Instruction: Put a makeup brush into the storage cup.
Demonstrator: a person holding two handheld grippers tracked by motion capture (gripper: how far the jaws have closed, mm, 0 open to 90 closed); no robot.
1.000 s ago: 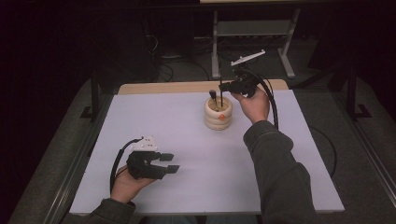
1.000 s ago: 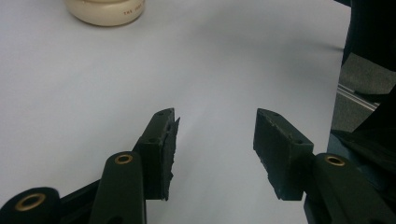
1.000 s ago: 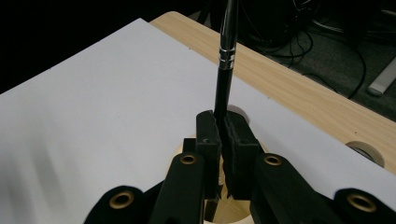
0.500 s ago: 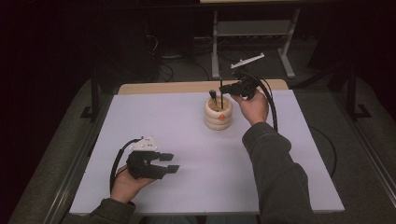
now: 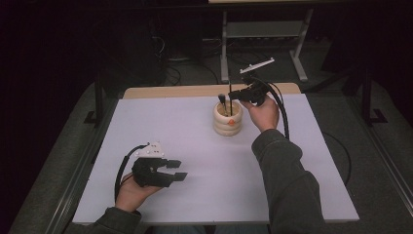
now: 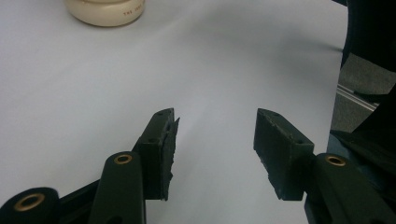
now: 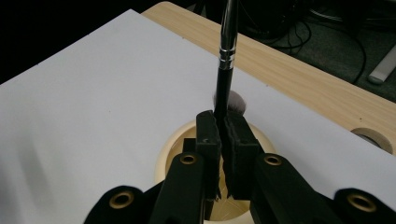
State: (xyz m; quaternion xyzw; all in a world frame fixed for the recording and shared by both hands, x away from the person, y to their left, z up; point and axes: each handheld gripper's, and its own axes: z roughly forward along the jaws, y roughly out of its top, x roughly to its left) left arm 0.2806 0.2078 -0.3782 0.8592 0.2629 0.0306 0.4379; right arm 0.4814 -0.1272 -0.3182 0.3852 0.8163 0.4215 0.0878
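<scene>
Cream holder (image 5: 228,118): far centre of my white desk (image 5: 195,146).
Brush (image 7: 226,56): upright over the holder, clamped in my right hand-held gripper (image 7: 223,135).
Left hand-held gripper (image 6: 215,140): jaws apart, empty, near left.

The brush (image 7: 226,60) in the upper middle of the right gripper view has a glossy black handle with a polished metal band around it, and another brush's soft, pale bristle tuft (image 7: 232,101) shows just behind the jaws. The right gripper (image 7: 223,122) is matt black plastic; its pads look rough and worn at the edges, and brass-coloured rivets shine on its arms. The left gripper (image 6: 212,140) has the same matt plastic, with crumbled, frayed pad edges. The holder (image 5: 228,118) at the centre of the high view looks like smooth, cream glazed ceramic. The table (image 5: 160,126) carries a matt white sheet; along the far edge pale bare wood (image 5: 185,91) shows, smooth with fine grain.
</scene>
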